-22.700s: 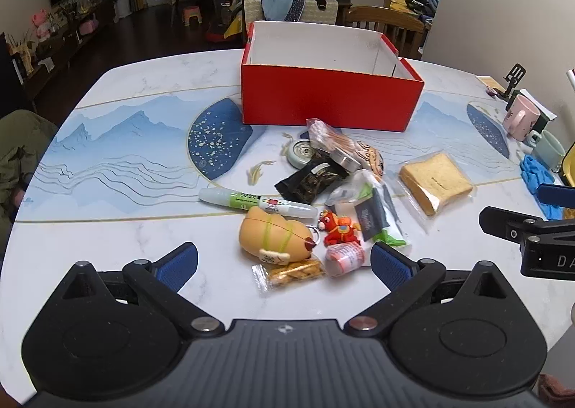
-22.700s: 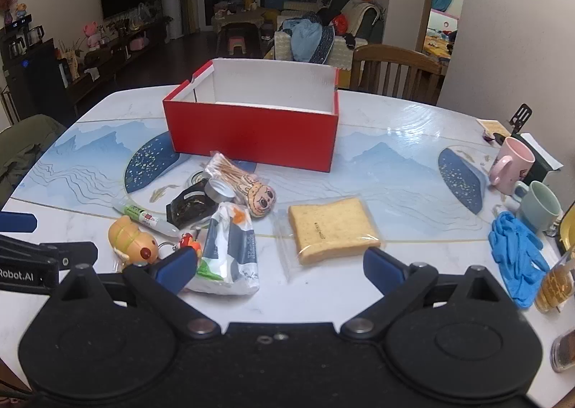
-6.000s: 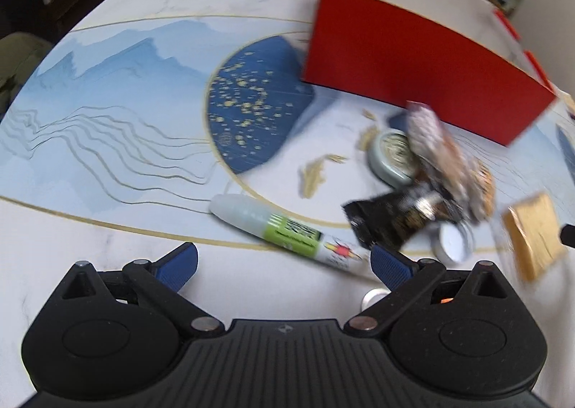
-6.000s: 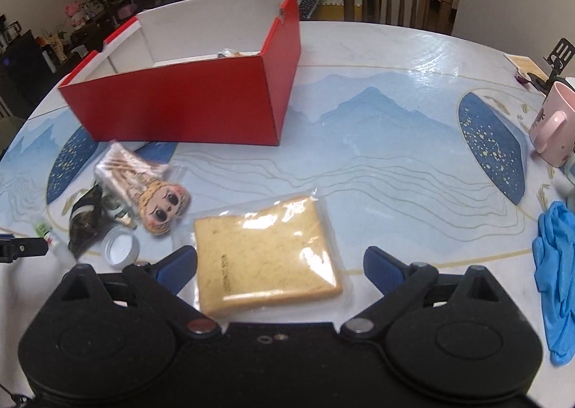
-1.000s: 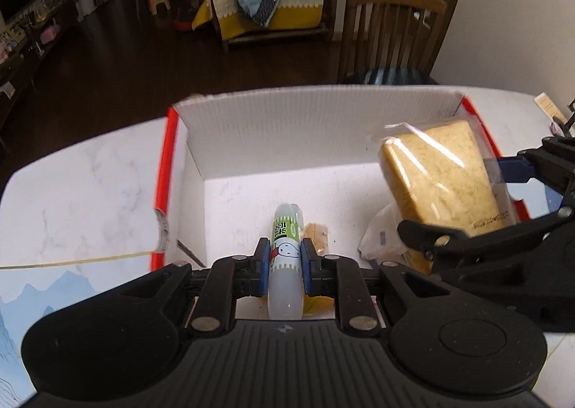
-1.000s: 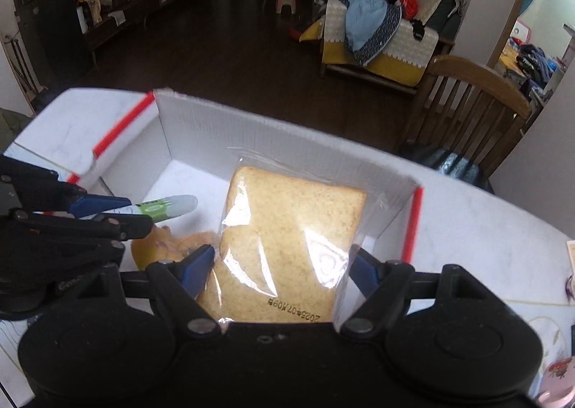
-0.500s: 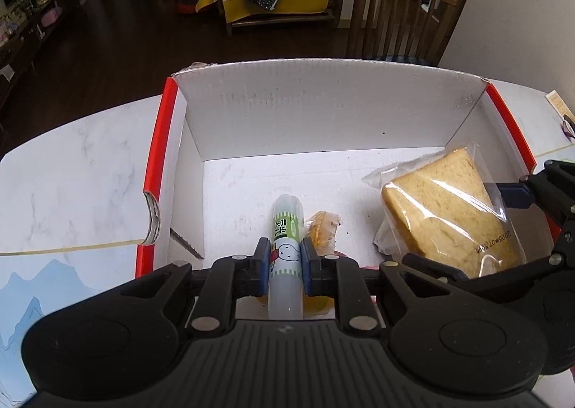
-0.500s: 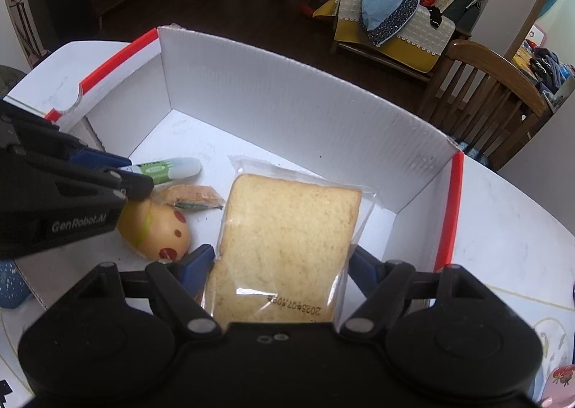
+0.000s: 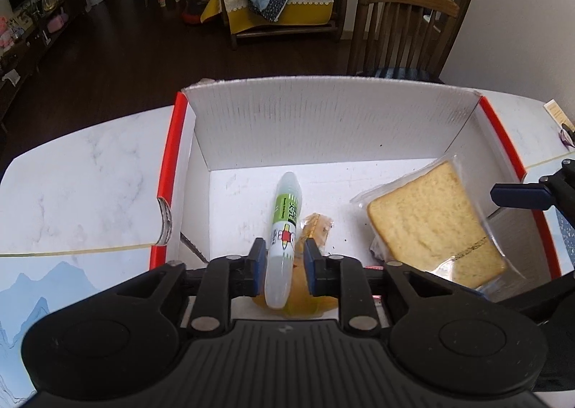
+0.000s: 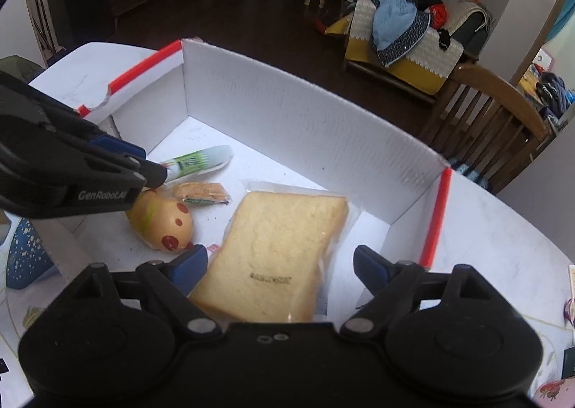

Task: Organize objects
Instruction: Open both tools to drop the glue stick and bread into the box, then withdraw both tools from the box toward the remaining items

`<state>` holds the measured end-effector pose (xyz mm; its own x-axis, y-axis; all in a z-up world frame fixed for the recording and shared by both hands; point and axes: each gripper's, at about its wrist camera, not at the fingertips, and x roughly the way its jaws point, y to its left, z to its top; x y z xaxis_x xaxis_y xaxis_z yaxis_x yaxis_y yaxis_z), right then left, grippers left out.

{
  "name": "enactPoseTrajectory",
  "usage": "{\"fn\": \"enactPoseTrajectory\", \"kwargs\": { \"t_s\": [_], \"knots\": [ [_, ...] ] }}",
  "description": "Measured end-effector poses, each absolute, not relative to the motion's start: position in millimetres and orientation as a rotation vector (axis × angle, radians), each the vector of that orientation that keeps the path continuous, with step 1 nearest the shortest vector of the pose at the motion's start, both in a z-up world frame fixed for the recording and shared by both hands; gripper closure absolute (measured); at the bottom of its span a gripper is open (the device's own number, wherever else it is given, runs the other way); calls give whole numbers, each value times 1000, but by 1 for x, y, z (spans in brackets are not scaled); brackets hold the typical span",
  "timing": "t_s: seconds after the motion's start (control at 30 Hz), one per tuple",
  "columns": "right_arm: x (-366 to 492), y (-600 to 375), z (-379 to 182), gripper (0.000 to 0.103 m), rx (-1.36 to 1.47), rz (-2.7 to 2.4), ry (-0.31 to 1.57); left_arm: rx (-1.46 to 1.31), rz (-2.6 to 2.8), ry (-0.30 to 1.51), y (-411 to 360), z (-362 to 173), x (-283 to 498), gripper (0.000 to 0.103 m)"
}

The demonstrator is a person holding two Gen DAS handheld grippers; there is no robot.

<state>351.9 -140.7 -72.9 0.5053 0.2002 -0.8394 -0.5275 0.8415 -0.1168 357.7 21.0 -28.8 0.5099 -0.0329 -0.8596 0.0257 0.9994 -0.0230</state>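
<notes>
The left gripper (image 9: 284, 260) is opening around the glue tube (image 9: 284, 228) running lengthwise up mid-frame into the red box (image 9: 169, 174), while the right gripper (image 10: 278, 269) is spreading clear of the bagged bread (image 10: 276, 257).

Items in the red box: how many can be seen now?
4. Glue tube between the opening left gripper; snack packet beside it; yellow toy underneath; bagged bread at right. More may be hidden.

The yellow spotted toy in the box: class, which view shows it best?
The right wrist view: the yellow spotted toy lies uncovered on the floor of the box. The left wrist view shows only a yellow sliver behind the glue tube.
</notes>
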Motion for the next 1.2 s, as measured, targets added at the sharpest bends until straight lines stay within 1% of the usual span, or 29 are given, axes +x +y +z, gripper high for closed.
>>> {"fn": "enactPoseTrajectory", "kwargs": {
  "t_s": [0.1, 0.17, 0.2, 0.6, 0.8, 1.1, 1.13, 1.17, 1.2],
  "knots": [
    [348, -148, -61, 13, -358, 459, 929, -5, -34, 1010, 21, -20, 351, 68],
    [345, -152, -53, 13, -338, 465, 920, -10, -37, 993, 23, -14, 346, 48],
    [343, -154, -50, 13, -330, 467, 915, -7, -38, 981, 23, -10, 343, 46],
    [304, -179, -4, 11, -261, 487, 849, 10, -71, 915, 22, 29, 299, 46],
    [273, -189, 19, 7, -219, 505, 805, -2, -85, 899, 21, 48, 269, 46],
    [232, -198, 34, 3, -163, 526, 786, -25, -100, 880, 16, 67, 226, 46],
    [227, -200, 35, 2, -154, 526, 783, -34, -99, 880, 16, 68, 221, 45],
    [223, -200, 35, 2, -145, 530, 783, -41, -99, 880, 16, 68, 216, 39],
    [218, -201, 35, 1, -136, 534, 784, -42, -101, 879, 16, 69, 211, 37]
  ]
}}
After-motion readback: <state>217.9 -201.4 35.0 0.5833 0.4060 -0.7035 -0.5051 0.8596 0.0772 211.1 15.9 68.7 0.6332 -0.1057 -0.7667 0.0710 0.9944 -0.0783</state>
